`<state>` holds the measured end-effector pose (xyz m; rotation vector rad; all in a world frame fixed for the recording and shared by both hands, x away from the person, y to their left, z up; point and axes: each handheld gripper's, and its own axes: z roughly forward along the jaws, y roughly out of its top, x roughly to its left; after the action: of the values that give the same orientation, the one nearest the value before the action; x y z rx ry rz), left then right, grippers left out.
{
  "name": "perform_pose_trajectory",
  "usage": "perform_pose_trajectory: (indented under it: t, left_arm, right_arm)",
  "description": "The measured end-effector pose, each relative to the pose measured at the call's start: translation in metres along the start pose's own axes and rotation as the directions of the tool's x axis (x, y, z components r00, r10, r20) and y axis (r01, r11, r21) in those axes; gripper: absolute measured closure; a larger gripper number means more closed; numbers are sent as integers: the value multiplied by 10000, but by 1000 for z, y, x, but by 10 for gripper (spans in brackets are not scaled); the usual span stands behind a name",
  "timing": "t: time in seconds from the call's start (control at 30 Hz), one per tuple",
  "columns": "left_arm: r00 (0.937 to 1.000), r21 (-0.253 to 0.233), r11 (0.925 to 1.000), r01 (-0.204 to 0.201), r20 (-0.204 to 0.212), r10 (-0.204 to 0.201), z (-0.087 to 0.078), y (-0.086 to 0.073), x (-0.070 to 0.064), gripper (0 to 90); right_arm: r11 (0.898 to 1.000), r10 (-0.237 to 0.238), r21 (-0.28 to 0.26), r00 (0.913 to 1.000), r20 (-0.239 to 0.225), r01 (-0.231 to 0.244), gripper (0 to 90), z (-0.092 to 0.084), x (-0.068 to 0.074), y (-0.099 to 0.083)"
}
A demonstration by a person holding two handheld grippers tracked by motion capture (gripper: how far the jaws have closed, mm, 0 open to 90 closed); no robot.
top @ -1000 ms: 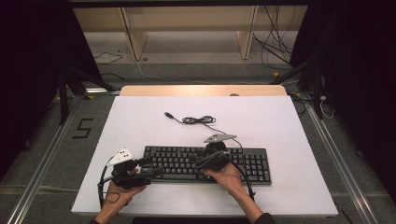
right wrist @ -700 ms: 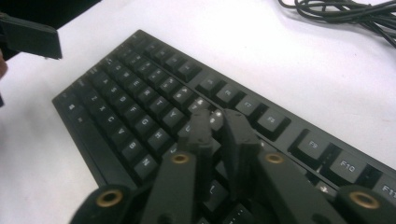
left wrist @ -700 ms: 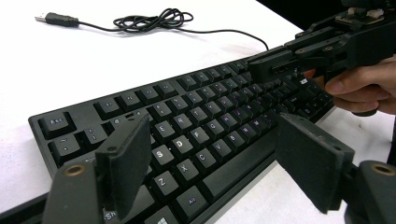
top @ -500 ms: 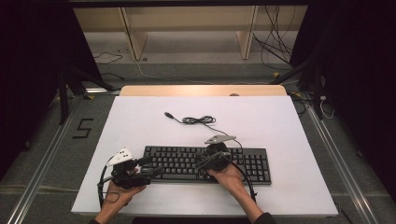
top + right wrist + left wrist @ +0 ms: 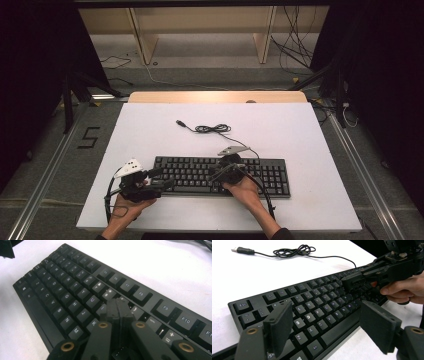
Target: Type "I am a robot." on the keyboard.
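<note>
A black keyboard (image 5: 270,175) lies across the near part of the white table (image 5: 310,135). Its thin black cable (image 5: 212,128) coils behind it and ends in a loose USB plug (image 5: 181,123). My right gripper (image 5: 214,175) is shut with nothing between its jaws. In the right gripper view its joined tips (image 5: 117,305) sit low over the keys (image 5: 75,290) near the U and I row; I cannot tell whether they touch. My left gripper (image 5: 166,184) is open at the keyboard's left front corner, and its jaws (image 5: 327,325) straddle the lower-left keys (image 5: 312,302) without pressing on anything.
The table's near edge runs just under both hands. Bare white surface lies to the left, right and behind the keyboard. A wooden strip (image 5: 215,97) borders the far edge, with floor cables (image 5: 295,50) and shelving legs beyond it.
The right gripper's jaws have come together over the keys and the hand has shifted only slightly. The left hand and the keyboard have stayed where they were.
</note>
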<state>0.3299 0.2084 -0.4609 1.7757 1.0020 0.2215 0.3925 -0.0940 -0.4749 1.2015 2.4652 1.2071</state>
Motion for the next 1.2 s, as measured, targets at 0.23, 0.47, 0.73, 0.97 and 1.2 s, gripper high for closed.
perform_pose_trajectory:
  t: [0.23,0.47,0.73,0.97,1.2]
  left_arm:
    - [10000,5,10000,-1,-5,1,0,0,0,265]
    - [10000,22,10000,-8,-12,8,0,0,0,265]
    - [10000,16,10000,6,-29,-6,0,0,0,266]
    - [10000,12,10000,29,-41,-29,0,0,1,265]
    - [10000,35,10000,-18,-70,19,0,0,1,266]
  right_arm:
    - [10000,10,66,10000,8,-10,900,1,0,-1]
    - [10000,-6,71,10000,33,6,900,2,0,-1]
    - [9999,-84,110,9997,220,82,900,4,2,-3]
    - [10000,84,25,9999,148,-85,896,2,2,-3]
    - [9997,155,-168,9999,18,-155,852,-1,4,-2]
